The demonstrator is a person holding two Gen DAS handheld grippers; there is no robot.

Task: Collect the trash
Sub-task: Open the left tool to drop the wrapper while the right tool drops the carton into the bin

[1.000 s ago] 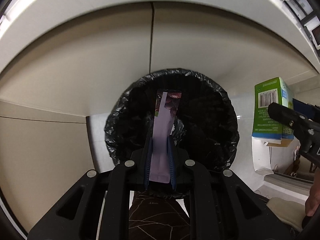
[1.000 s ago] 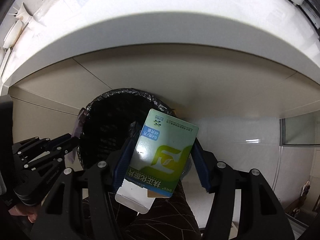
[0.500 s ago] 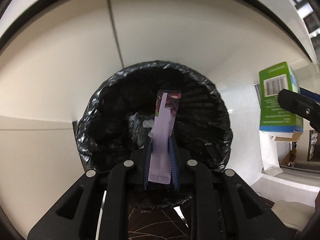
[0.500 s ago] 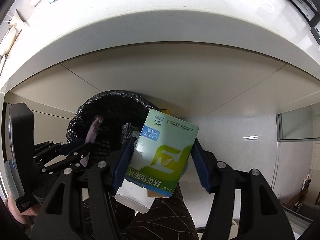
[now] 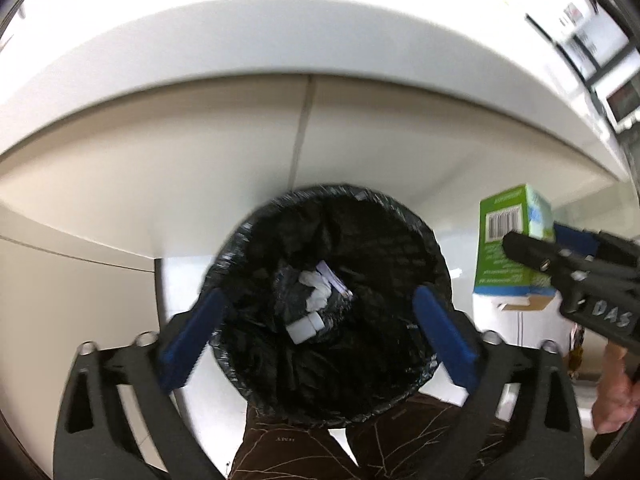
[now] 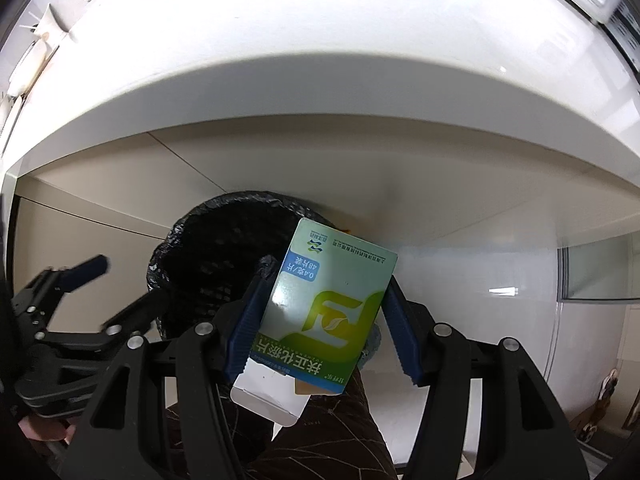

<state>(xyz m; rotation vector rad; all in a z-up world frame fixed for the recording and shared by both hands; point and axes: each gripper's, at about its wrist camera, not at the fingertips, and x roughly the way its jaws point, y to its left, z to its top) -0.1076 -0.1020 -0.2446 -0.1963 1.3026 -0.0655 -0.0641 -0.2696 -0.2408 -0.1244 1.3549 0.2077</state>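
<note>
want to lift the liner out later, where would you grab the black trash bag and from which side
Best bet is the folded-over rim of the black trash bag, pinched from above with one finger inside the mouth and one outside. The rim is the only free edge in view, and the trash bin's mouth faces up under the left gripper.

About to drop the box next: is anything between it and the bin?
Partly. The open left gripper, jaws just opened and empty, hangs over the bin mouth; the box, held by the right gripper, sits beside it.
</note>
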